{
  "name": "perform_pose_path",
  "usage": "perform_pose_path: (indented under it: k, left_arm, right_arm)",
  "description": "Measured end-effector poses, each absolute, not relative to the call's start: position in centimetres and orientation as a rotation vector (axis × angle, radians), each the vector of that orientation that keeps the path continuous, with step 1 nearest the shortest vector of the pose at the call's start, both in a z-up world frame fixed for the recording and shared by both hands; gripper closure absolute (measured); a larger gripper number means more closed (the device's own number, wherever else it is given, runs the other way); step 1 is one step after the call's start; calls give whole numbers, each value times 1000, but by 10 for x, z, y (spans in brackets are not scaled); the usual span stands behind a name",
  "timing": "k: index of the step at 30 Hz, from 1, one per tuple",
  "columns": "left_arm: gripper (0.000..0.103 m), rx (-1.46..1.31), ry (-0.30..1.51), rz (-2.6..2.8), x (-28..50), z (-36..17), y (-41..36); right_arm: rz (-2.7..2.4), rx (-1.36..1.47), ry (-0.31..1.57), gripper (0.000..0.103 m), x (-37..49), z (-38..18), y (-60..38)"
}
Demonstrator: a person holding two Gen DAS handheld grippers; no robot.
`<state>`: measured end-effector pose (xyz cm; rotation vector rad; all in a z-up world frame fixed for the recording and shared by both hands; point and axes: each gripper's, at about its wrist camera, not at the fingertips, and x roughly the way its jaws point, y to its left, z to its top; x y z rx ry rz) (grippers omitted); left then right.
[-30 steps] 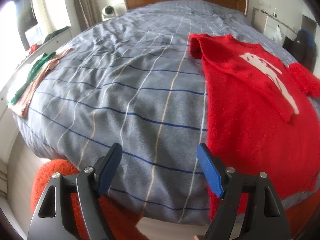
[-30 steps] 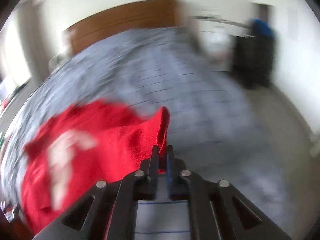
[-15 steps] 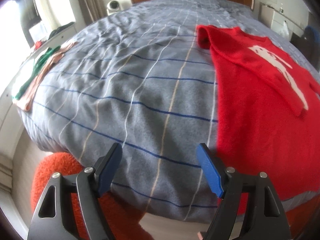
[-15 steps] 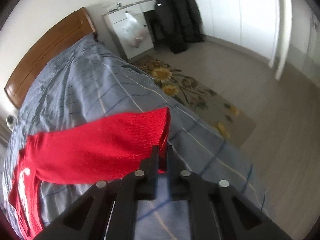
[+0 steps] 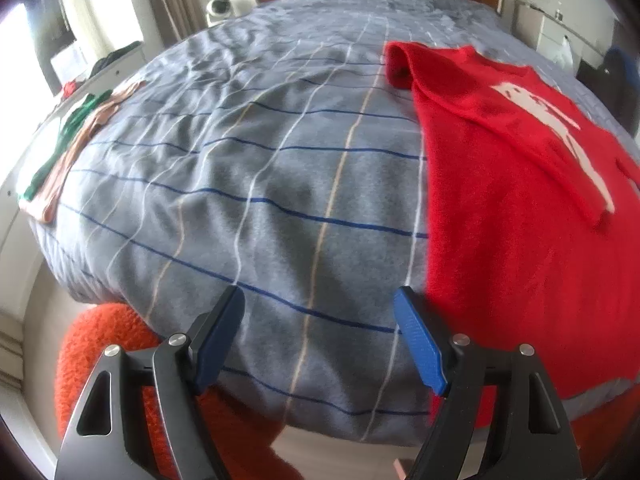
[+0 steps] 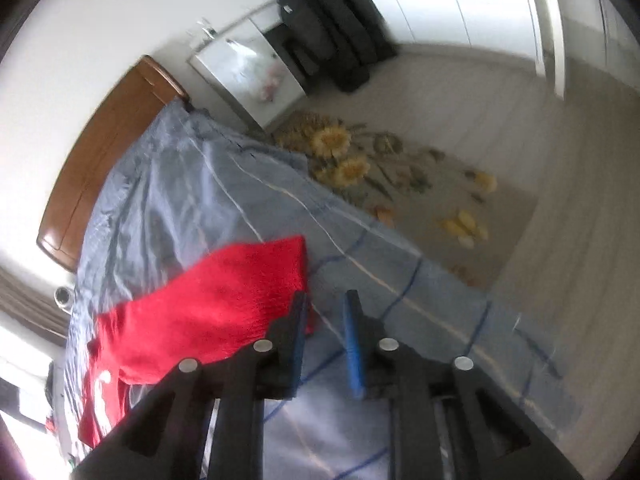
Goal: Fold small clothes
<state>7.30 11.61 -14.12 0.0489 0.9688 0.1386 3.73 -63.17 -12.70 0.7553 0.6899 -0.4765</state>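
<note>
A red sweater [image 5: 516,208] with a white print lies on the right part of a grey striped bed cover [image 5: 256,184], its left sleeve folded over the front. My left gripper [image 5: 320,312] is open and empty above the bed's near edge, its right finger beside the sweater's left hem. In the right wrist view the sweater's right sleeve [image 6: 216,304] lies stretched out on the cover. My right gripper [image 6: 326,312] is open, its left finger right next to the sleeve's cuff; nothing is between the fingers.
A folded green and peach garment [image 5: 68,148] lies at the bed's left edge. An orange fuzzy thing [image 5: 100,364] sits below the bed's near edge. A wooden headboard [image 6: 108,164], a flowered rug [image 6: 392,184], a white cabinet [image 6: 248,72] and a dark coat [image 6: 324,20] stand beyond.
My right gripper has opened and let go of the red sleeve, which now lies flat on the cover. My left gripper has moved slightly forward and stayed open.
</note>
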Motion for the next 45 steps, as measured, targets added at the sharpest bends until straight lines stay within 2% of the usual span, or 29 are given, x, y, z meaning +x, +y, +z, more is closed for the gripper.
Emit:
perform_pose_path:
  k: [4, 7, 9, 10, 12, 16, 19, 21, 24, 27, 29, 30, 31, 32, 35, 40, 45]
  left_arm:
    - [24, 94, 956, 132, 70, -141, 107]
    - [24, 127, 941, 124, 64, -136, 103]
    - [24, 161, 922, 107, 59, -127, 99]
    - [24, 204, 891, 88, 56, -118, 93]
    - [22, 292, 823, 43, 54, -101, 79]
    - [10, 527, 696, -206, 61, -70, 21]
    - [10, 705, 710, -434, 70, -80, -22]
    - [11, 824, 681, -516, 76, -96, -47]
    - [23, 867, 746, -559, 99, -114, -68]
    - [28, 826, 804, -597, 119, -122, -73]
    - [51, 787, 851, -656, 126, -124, -75]
    - [75, 757, 899, -690, 130, -124, -76]
    - [90, 733, 920, -693, 134, -122, -76]
    - [93, 707, 920, -679, 138, -119, -72]
    - [95, 441, 933, -653, 161, -83, -38]
    - [95, -8, 855, -291, 225, -19, 90]
    - [95, -295, 834, 289, 247, -28, 248]
  right_arm:
    - [-349, 768, 654, 84, 57, -119, -621]
    - [-359, 813, 726, 83, 71, -143, -623]
    - [-408, 825, 766, 86, 70, -161, -625]
    - [-421, 813, 750, 89, 67, -159, -623]
    - [-457, 714, 734, 89, 62, -143, -608]
    - [-354, 541, 715, 83, 58, -114, -553]
    - [-249, 476, 708, 73, 53, -108, -504]
    - [-196, 469, 711, 72, 49, -115, -474]
    - [-148, 492, 717, 72, 42, -136, -440]
    - [-130, 503, 746, 72, 40, -154, -420]
    - [-107, 486, 757, 72, 45, -155, -413]
    - [-107, 452, 747, 72, 45, -152, -409]
    - [-111, 435, 741, 70, 45, -151, -408]
    - [-114, 429, 737, 67, 41, -150, -407]
    - [-120, 432, 742, 66, 40, -153, -407]
    - [-120, 437, 733, 66, 37, -153, -410]
    - [-115, 455, 736, 66, 38, -155, -413]
